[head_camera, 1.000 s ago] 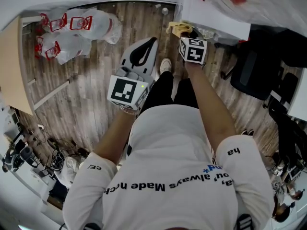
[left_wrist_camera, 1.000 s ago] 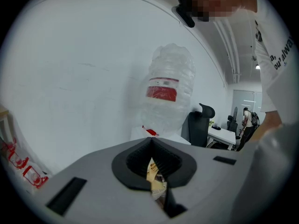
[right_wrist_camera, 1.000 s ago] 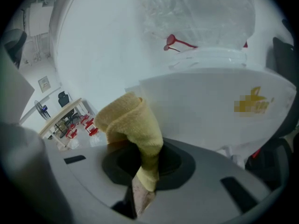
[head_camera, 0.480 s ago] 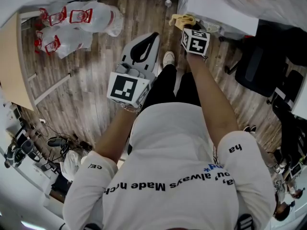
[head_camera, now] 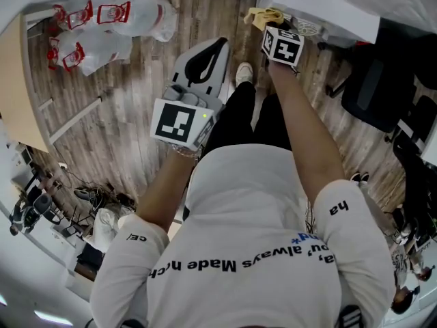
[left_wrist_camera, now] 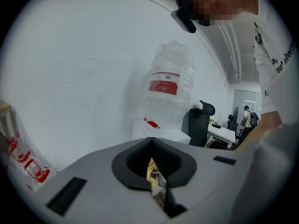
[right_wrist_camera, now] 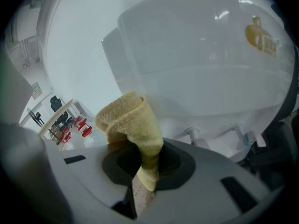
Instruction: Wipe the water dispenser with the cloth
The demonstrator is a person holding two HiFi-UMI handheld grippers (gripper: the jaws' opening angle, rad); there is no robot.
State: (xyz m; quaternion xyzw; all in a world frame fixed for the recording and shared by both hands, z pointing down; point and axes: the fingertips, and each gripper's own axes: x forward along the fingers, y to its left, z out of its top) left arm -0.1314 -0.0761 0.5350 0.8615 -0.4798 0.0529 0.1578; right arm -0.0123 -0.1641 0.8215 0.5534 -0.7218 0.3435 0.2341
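Note:
The white water dispenser (head_camera: 321, 9) stands at the top right of the head view. In the right gripper view its front (right_wrist_camera: 201, 64) fills the frame, with two taps (right_wrist_camera: 192, 135) low down. My right gripper (right_wrist_camera: 144, 158) is shut on a folded yellow cloth (right_wrist_camera: 131, 120), held just short of the dispenser's front. From above, the cloth (head_camera: 263, 16) sticks out past the right marker cube (head_camera: 283, 45). My left gripper (head_camera: 216, 45) hangs over the wood floor with its jaws shut and nothing in them. In the left gripper view the dispenser's bottle (left_wrist_camera: 168, 90) stands ahead of the gripper (left_wrist_camera: 151, 141).
Plastic-wrapped water bottles with red labels (head_camera: 102, 29) lie on the floor at the upper left. A pale wooden panel (head_camera: 13, 80) runs along the left edge. A black office chair (head_camera: 372, 80) stands right of the dispenser. Cables and shoes (head_camera: 89, 203) clutter the lower left.
My right gripper has moved with the cloth up the view towards the dispenser. The left gripper has barely moved.

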